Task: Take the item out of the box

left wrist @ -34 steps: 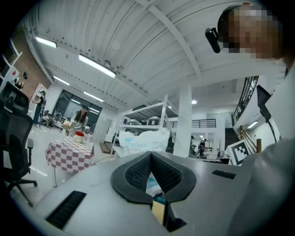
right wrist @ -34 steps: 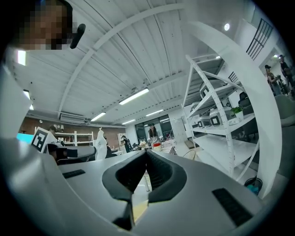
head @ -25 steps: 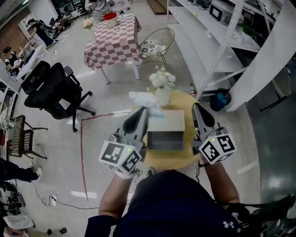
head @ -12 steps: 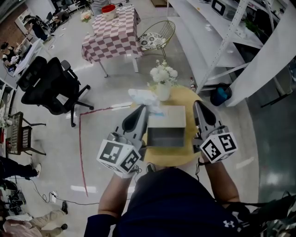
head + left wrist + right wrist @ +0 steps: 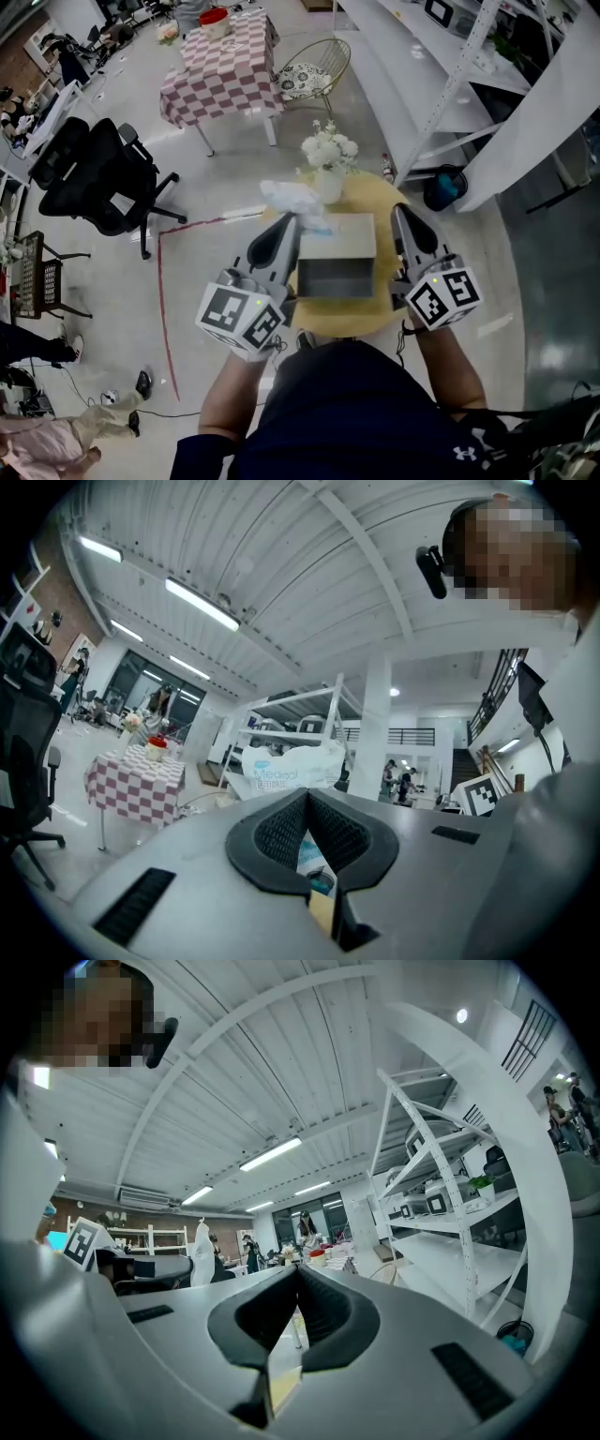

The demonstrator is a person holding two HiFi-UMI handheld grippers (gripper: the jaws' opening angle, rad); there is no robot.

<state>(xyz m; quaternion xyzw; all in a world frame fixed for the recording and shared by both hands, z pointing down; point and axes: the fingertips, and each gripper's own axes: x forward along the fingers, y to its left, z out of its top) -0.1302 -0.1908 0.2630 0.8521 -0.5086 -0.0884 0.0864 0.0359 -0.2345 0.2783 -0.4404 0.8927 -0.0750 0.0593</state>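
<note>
Leftward, the left gripper (image 5: 284, 228) hangs over the left edge of the round yellow table (image 5: 361, 321), its jaws pressed together on nothing and their tips near a crumpled white plastic bag (image 5: 292, 199) at the far-left edge. At the table's middle sits the box (image 5: 339, 246), pale on top and dark on the side facing the person, with its contents impossible to make out, and a vase of white flowers (image 5: 328, 159) stands at the far edge just behind it. By the right edge the right gripper (image 5: 401, 216) flanks the box, jaws likewise closed tip to tip and empty.
</note>
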